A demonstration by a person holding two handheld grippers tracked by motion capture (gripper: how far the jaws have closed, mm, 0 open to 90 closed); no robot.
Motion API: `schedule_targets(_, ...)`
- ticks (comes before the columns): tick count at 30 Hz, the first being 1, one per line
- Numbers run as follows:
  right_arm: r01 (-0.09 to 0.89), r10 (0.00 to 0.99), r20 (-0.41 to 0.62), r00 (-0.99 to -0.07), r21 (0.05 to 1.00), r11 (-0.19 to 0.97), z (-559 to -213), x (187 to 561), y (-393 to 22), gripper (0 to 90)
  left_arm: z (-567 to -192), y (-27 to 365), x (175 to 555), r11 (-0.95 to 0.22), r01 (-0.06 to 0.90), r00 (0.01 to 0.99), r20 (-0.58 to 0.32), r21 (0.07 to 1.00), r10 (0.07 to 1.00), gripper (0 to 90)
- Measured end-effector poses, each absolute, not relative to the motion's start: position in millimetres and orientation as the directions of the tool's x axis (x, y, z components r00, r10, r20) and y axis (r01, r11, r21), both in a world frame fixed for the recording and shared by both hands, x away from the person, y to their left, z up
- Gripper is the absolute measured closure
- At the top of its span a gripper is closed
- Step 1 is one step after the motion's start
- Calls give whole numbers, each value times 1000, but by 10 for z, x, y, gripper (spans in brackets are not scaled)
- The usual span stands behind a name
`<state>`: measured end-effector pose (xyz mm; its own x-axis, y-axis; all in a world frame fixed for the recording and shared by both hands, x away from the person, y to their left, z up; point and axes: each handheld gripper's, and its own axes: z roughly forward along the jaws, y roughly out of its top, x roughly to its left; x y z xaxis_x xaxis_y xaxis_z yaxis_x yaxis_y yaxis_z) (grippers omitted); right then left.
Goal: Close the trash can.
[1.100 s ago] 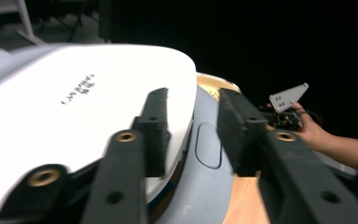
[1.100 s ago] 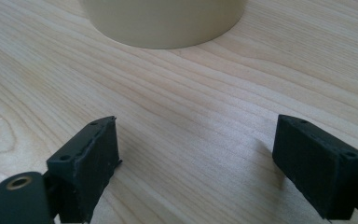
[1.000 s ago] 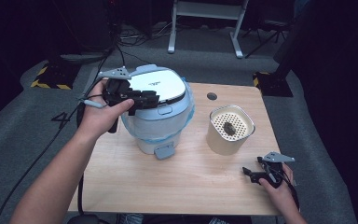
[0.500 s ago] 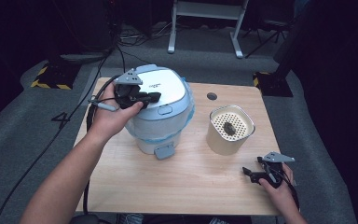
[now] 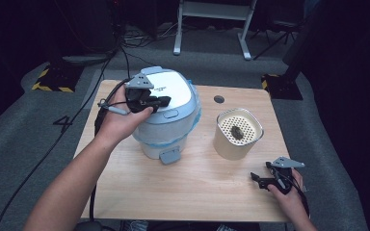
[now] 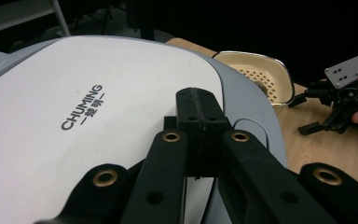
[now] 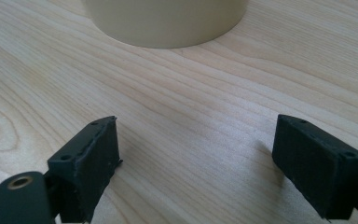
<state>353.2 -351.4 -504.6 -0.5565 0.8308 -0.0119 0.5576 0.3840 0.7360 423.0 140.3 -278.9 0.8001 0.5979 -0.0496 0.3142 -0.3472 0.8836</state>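
High view, left tool (image 5: pixel 161 102) closed, shifted onto cooker lid (image 5: pixel 173 91)

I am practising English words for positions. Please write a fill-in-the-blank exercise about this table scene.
1. The left claw, with its jaws ___, is over the white lid of the rice cooker.
2. The right claw has its jaws ___ above the bare table.
3. The perforated insert sits inside the ___ pot.

Missing words: shut; open; cream
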Motion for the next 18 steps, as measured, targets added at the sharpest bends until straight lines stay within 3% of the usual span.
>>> schedule_targets(2, 558, 831, -12, -557, 736, 384, -5046, 3532, -3514, 149, -2769, 1414, 4191, -303, 301, 797, -64, 904, 601, 647)
schedule_targets(6, 558, 831, -12, -557, 736, 384, -5046, 3532, -3514, 149, -2670, 1434, 4023, -258, 226, 831, -48, 939, 554, 483)
schedule_targets(10, 558, 831, -12, -557, 736, 384, -5046, 3532, -3514, 149, -2661, 1434, 3828, -315, 196, 841, 6, 929, 542, 419)
schedule_targets(18, 557, 831, -12, -557, 736, 384, -5046, 3532, -3514, 149, -2826, 1557, 3513, -336, 192, 846, 18, 922, 532, 371)
